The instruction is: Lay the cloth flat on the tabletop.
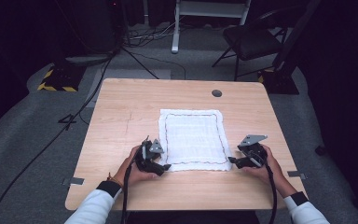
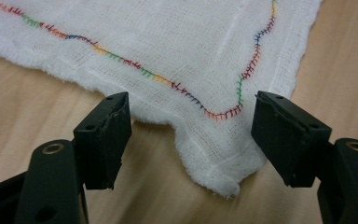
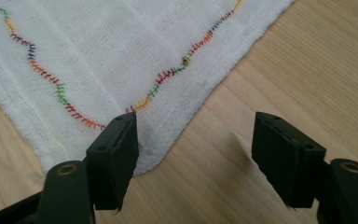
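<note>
Dark room, wooden desk [image 1: 121,121] with bare margins all round the white cloth [image 1: 193,139], which lies flat near my edge. From the high view, my left gripper [image 1: 164,166] sits at its near-left corner, my right gripper [image 1: 231,161] at its near-right. Left gripper view: fingers [image 2: 103,140] apart, the cloth's frayed corner between them, multicolour stitching inside the hem. Right gripper view: fingers [image 3: 114,156] apart, one over the corner.
</note>
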Motion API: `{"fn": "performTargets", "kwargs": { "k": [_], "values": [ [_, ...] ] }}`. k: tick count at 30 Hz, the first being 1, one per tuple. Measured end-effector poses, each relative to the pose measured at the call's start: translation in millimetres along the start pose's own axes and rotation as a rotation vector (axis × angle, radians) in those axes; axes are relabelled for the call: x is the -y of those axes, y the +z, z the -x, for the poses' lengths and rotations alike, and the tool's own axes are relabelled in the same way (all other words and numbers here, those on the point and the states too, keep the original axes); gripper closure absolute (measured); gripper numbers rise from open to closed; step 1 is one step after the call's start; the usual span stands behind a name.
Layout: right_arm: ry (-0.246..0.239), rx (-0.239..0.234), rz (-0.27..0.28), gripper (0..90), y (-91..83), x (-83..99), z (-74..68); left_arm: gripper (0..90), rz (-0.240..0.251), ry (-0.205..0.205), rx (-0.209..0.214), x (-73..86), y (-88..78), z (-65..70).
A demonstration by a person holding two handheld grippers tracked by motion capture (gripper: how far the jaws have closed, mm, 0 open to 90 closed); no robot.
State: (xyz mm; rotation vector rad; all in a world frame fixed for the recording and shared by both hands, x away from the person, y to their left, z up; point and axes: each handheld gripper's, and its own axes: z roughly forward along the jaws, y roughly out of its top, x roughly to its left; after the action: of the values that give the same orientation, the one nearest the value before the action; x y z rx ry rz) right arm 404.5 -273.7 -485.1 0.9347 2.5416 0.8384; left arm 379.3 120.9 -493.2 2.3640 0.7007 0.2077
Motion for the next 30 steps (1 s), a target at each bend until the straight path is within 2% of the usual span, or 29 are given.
{"fn": "performTargets", "kwargs": {
  "k": [1,2,3,5,7,9,10,12,14,16,18,19,20,22,24,29,30],
  "values": [
    [0.005,-0.006,0.003,32.5,-1.8,2.6,-1.0,28.8,-0.002,0.005,0.002,1.9,-1.6,7.4],
    [0.005,-0.006,0.003,32.5,-1.8,2.6,-1.0,28.8,-0.002,0.005,0.002,1.9,-1.6,7.4],
    [0.004,-0.019,0.003,32.5,-5.5,7.4,-2.2,28.5,-0.006,0.030,0.004,3.3,-3.9,14.2],
    [0.003,-0.025,-0.001,32.5,-9.1,11.5,-2.9,21.2,-0.014,0.042,0.008,4.1,-4.9,16.5],
    [0.004,-0.023,-0.006,32.5,-12.1,14.6,-2.8,20.1,-0.026,0.046,0.010,6.4,-6.2,19.8],
    [0.006,-0.021,-0.014,32.3,-15.5,18.1,-1.7,19.5,0.009,0.036,0.012,10.0,-16.4,21.2],
    [0.006,-0.021,-0.014,32.3,-15.5,18.1,-1.7,19.6,0.009,0.036,0.012,10.0,-16.4,21.2],
    [0.002,-0.021,-0.020,31.9,-19.3,21.1,0.0,19.6,0.038,0.020,0.002,10.9,-23.3,17.5],
    [-0.012,-0.008,-0.017,32.4,-21.7,20.6,0.8,19.3,0.046,0.002,-0.029,10.8,-27.6,6.4],
    [-0.016,0.001,0.005,33.2,-24.9,18.0,0.2,19.4,0.049,-0.011,-0.037,11.0,-28.5,2.3],
    [-0.023,-0.004,0.034,34.2,-27.7,14.4,-1.6,19.3,0.061,-0.043,-0.054,11.2,-30.9,-9.5],
    [-0.023,-0.004,0.034,34.2,-27.7,14.4,-1.6,19.1,0.061,-0.043,-0.054,11.2,-30.9,-9.5],
    [-0.036,-0.017,0.068,34.8,-29.4,10.2,-5.2,19.1,0.072,-0.062,-0.074,9.9,-32.4,-17.1],
    [-0.044,-0.023,0.080,35.1,-29.5,7.7,-7.7,19.4,0.073,-0.068,-0.087,8.6,-33.0,-20.7],
    [-0.083,-0.048,0.112,36.3,-28.1,-1.0,-17.3,19.2,0.080,-0.089,-0.115,3.3,-34.0,-30.7],
    [-0.130,-0.082,0.149,40.2,-23.2,-12.7,-30.3,19.5,0.123,-0.092,-0.180,-6.2,-37.3,-43.2],
    [-0.143,-0.104,0.164,41.6,-19.9,-20.1,-36.3,20.2,0.140,-0.102,-0.191,-8.9,-37.5,-47.0]
  ]
}}
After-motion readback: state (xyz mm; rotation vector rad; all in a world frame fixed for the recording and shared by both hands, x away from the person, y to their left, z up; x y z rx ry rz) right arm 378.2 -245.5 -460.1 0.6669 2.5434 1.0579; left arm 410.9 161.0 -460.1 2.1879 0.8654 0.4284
